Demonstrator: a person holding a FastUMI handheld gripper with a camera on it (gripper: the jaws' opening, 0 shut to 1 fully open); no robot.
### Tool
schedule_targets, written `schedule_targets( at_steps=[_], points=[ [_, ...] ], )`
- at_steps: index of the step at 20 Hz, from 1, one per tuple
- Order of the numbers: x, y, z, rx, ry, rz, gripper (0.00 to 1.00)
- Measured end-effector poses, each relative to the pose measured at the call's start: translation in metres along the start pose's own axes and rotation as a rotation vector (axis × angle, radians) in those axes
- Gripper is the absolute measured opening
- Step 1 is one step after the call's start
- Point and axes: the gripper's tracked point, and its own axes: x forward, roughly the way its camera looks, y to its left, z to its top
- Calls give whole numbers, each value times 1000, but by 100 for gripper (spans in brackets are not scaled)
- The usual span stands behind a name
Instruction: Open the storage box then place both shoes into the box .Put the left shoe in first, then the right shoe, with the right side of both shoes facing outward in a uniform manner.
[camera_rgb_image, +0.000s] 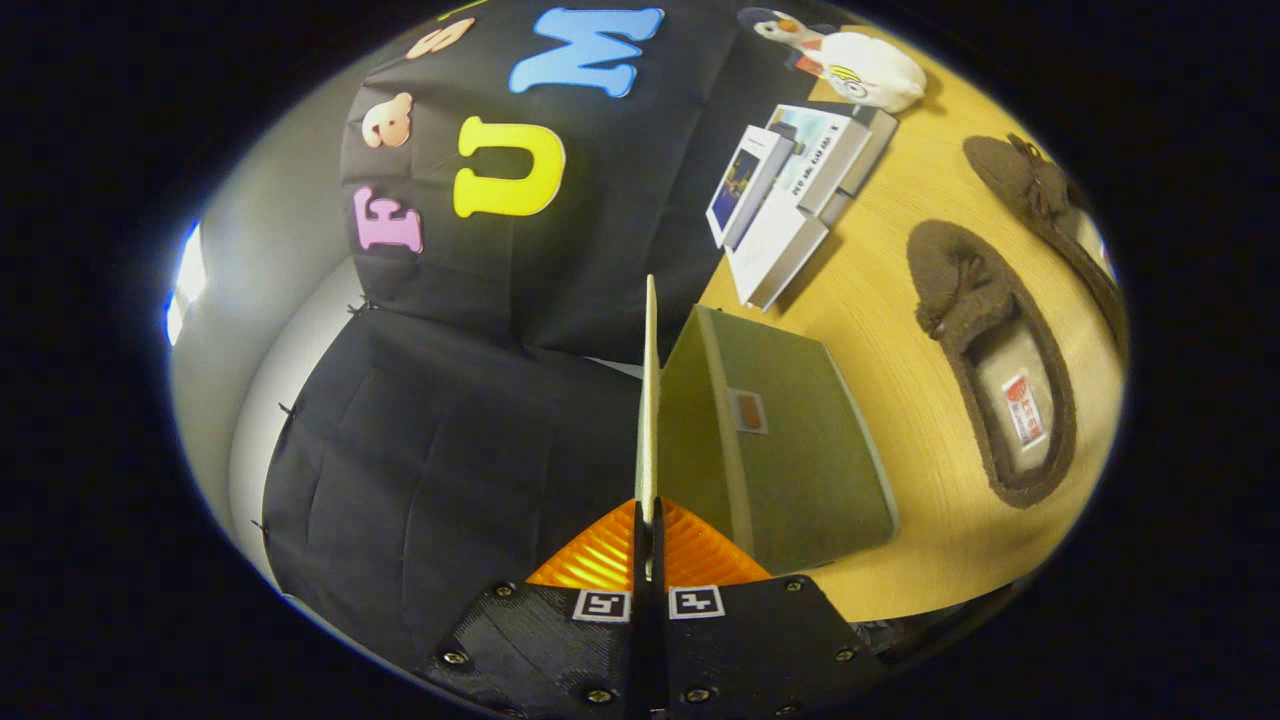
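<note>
My gripper (648, 520) is shut on the thin lid (650, 400) of the olive-green storage box (790, 450). The lid stands edge-on, running straight ahead from between the orange fingers (598, 555). The box's body lies just right of the fingers on the wooden table (890, 310). Two brown fuzzy slippers rest on the table beyond the box to the right. The nearer slipper (995, 370) shows its pale insole with a red label. The farther slipper (1045, 210), with a small bow, lies behind it.
A stack of books (790, 200) stands on the table ahead of the box, against the black cloth wall. A white plush toy (860, 65) sits beyond the books. The view is tilted, with the table running up the right side.
</note>
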Motion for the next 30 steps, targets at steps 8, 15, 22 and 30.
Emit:
schedule_targets(
  at_steps=[8,15,22,30],
  points=[
    [26,74,-9,-203,-6,40,0],
    [64,121,-33,-382,34,40,0],
    [103,146,-63,-551,72,30,0],
    [144,148,-115,-674,171,48,8]
  ],
)
